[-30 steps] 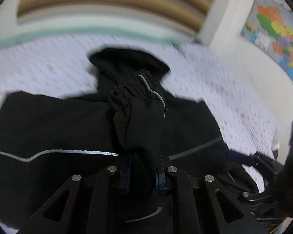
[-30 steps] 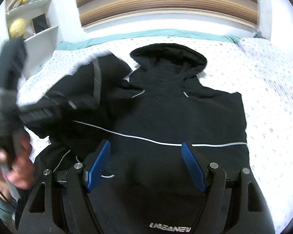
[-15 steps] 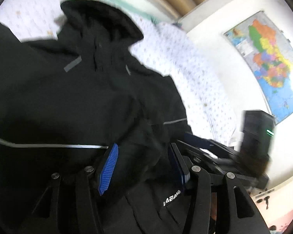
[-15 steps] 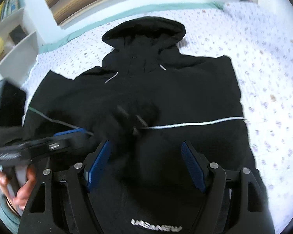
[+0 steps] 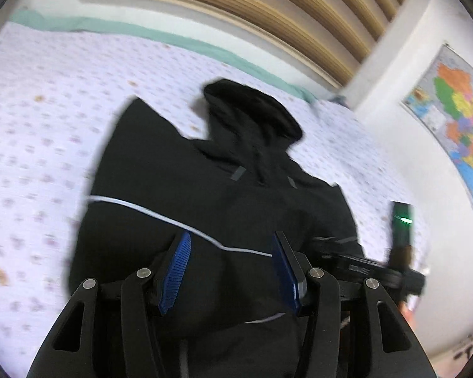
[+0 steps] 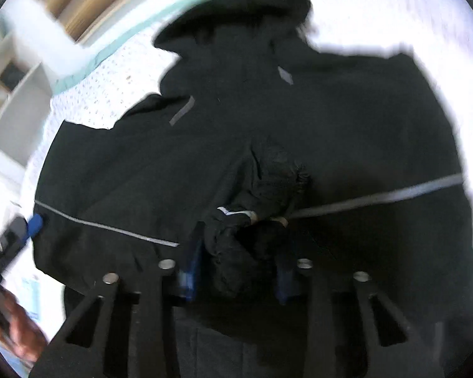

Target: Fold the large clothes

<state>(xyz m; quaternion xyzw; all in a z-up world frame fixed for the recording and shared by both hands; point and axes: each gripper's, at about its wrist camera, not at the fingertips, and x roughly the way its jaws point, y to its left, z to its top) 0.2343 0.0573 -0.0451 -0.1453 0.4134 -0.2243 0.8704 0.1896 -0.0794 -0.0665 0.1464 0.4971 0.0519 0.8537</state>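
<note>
Two grippers over one black jacket

Two sets of fingers are mine, and both hang above the black hooded jacket (image 5: 224, 201) spread flat on the dotted bedsheet (image 5: 47, 100), hood toward the striped headboard (image 5: 268, 6). My left gripper (image 5: 233, 271) stands released: its blue pads (image 5: 175, 271) are apart, nothing is pressed between them, and only the jacket's body with its thin pale stripe shows through the gap. My right gripper (image 6: 239, 264) has just been closing, and a bunched cuff (image 6: 252, 220) of the jacket's sleeve sits between its pads, crumpled up in front of them; the pads look tight against the cloth, so I read it as clenched on that cuff. The sleeve lies folded inward across the jacket's middle. From the right wrist view, the blue tip of my other gripper and the hand (image 6: 19, 327) that carries it show at the lower left edge. A coloured map (image 5: 451, 116) hangs on the wall to the right of the bed.
</note>
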